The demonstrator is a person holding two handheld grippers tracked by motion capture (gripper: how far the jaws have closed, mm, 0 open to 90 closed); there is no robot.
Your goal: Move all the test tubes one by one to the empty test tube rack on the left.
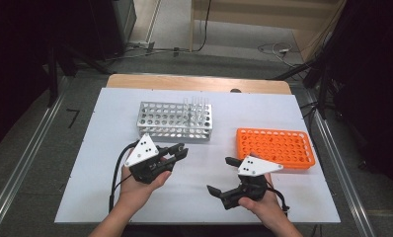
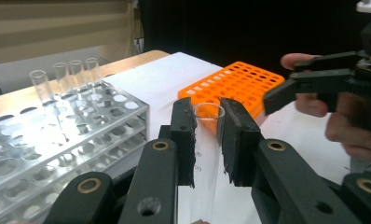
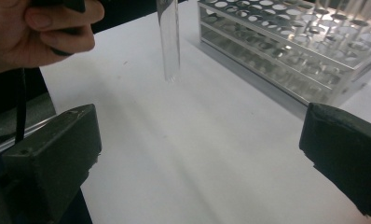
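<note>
**Our left gripper has the glass tube, and the orange rack is off to the right**

We pinch a clear glass tube (image 2: 207, 140) in our left gripper (image 1: 180, 149). Its two black jaws press on the tube from both sides. The tube stands almost straight up, with its open mouth on top and its round end hanging above the white desk (image 1: 110, 163). It touches nothing below it.

Our right gripper (image 1: 222, 175) holds nothing. Its jaws are spread wide apart, with only bare desk between them. It sits near the front edge of the desk, just beside the left gripper.

The orange rack (image 1: 276, 147) lies by the right edge of the desk, past the right gripper. The silver rack (image 1: 175, 120) stands in the middle, close behind the left gripper, with a few tubes in its far right corner.

We think the tube goes to a rack next. The left hand is nearer the silver one. Our left wrist is tipped so the jaws point toward the right side of the desk.
</note>
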